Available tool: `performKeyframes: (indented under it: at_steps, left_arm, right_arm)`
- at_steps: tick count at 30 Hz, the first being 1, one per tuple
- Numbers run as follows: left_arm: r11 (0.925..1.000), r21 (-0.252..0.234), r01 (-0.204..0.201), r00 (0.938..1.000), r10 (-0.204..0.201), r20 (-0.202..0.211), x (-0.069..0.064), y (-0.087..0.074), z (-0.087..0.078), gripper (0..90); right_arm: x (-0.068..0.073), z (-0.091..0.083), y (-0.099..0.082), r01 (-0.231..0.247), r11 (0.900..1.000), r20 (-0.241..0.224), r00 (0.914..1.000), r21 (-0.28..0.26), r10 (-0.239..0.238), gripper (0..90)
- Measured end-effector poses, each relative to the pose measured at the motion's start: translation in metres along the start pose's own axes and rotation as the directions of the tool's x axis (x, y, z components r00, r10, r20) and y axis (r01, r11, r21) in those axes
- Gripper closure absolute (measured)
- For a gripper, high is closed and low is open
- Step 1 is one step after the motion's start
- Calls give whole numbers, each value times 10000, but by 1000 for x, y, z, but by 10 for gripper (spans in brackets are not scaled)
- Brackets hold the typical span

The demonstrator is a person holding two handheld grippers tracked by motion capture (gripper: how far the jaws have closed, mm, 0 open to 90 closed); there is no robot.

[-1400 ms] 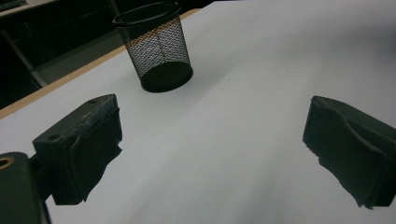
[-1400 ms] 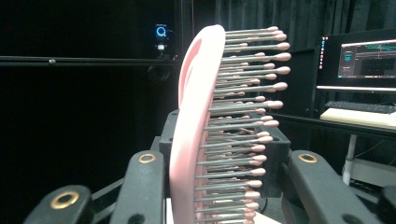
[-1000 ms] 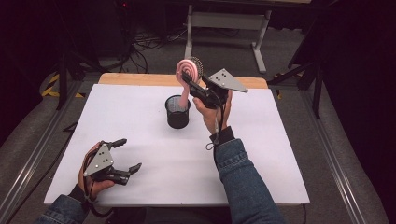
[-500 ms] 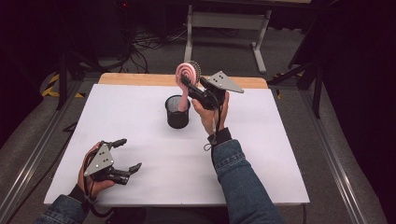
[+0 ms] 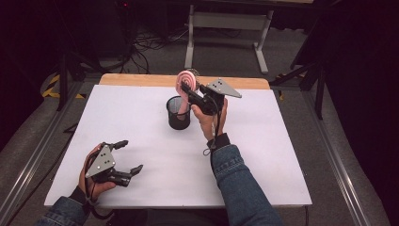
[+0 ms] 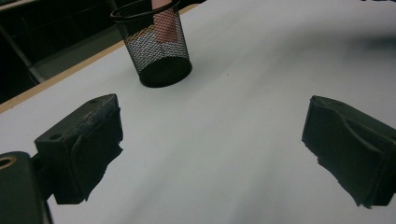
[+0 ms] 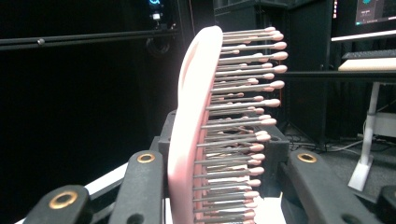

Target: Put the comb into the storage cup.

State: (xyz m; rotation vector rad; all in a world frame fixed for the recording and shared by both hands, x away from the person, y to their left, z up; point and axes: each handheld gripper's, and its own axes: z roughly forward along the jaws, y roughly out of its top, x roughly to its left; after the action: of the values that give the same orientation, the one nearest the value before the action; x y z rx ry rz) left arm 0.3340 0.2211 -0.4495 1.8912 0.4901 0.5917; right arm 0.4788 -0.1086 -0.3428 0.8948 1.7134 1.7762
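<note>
Jaws of the right gripper (image 5: 194, 94) clamp a pink hairbrush (image 7: 196, 135); left gripper view shows its handle inside the mesh cup (image 6: 156, 46).

**Layout of the work area**

The surface (image 5: 155, 179) carries one free-standing item: the mesh cup (image 5: 179, 113), set upright toward the far edge, slightly left of centre. The hairbrush (image 5: 185, 83) is above the cup, its head over the rim and its handle end inside the cup, as seen through the mesh in the left gripper view. The right hand-held gripper (image 5: 190, 94) is just right of the cup, above the surface, with the brush between its jaws. The left hand-held gripper (image 5: 129, 157) is at the near left corner, well apart from the cup. Behind the surface, on the floor, stands a table frame (image 5: 226, 28) among cables (image 5: 155, 40).
</note>
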Motion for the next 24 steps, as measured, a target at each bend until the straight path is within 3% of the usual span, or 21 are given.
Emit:
performKeyframes:
  at_steps: [18, 19, 20, 24]
  left_arm:
    - [10000, 9, -14, 10000, 14, -12, 0, 0, 0, 61]
    - [10000, 13, -14, 10000, 14, -5, 0, 0, 0, 61]
    - [10000, 22, -18, 10000, 18, -18, 0, 0, 0, 61]
    - [10000, 19, -23, 10000, 23, -10, 0, 0, 1, 61]
  right_arm:
    - [-3, 2, -18, -371, 9985, -159, 9992, 403, 378, 631]
    - [-2, 2, -18, -618, 9975, -161, 9979, 347, 624, 631]
    - [-4, 2, -20, -391, 9984, -125, 9991, 421, 396, 631]
    - [-3, 3, -23, -424, 9979, -89, 9990, 487, 429, 630]
